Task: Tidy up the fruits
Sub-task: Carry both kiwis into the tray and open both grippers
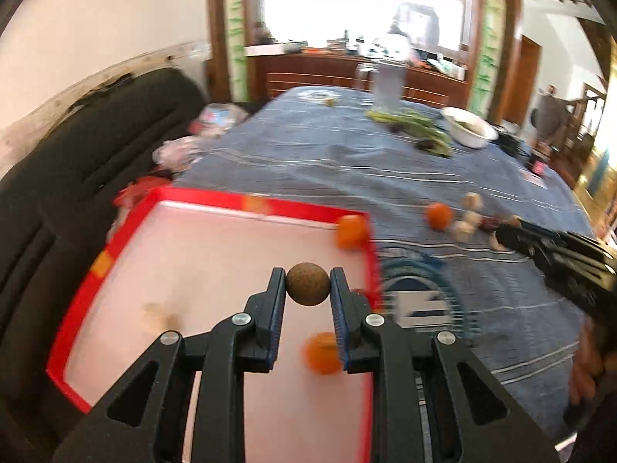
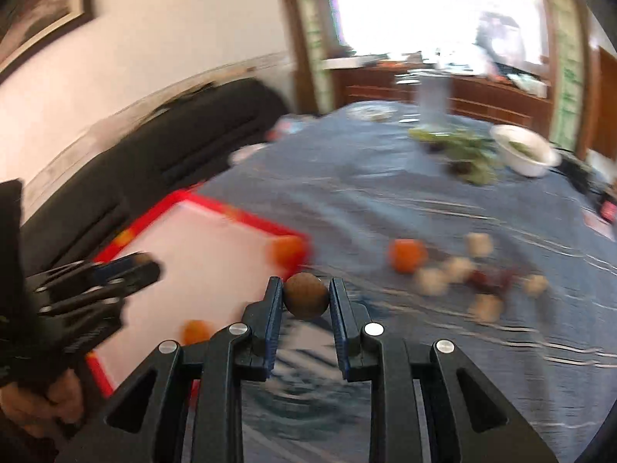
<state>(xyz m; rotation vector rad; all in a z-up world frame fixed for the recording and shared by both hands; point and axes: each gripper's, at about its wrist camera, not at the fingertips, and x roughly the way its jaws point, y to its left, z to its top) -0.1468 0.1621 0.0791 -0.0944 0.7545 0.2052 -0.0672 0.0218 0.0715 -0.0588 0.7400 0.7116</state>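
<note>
You are carrying a small round brown fruit (image 1: 307, 284) pinched between the tips of your left gripper (image 1: 307, 285), whose fingers (image 1: 275, 297) are pressing on its two sides above the pale floor of the red-rimmed rectangular tray (image 1: 246, 202). Your right gripper (image 2: 306, 296) is pinching a second round brown fruit (image 2: 306, 296) the same way, just past the tray's near corner and over the blue striped cloth on the tabletop (image 2: 385, 200).

Both views are smeared with motion, so slowing down before each release looks wise. Ahead of the left fingers an orange mandarin (image 1: 351, 231) is sitting in the tray's far corner; another orange mandarin (image 1: 322, 353) is lying just beneath the right-hand finger. Lowering each brown fruit close to the floor, in a bare patch apart from those, should keep it from rolling.

Beyond the right fingers, a loose orange mandarin (image 2: 407, 255) and several pale cube-like pieces (image 2: 457, 270) are waiting on the cloth.
</note>
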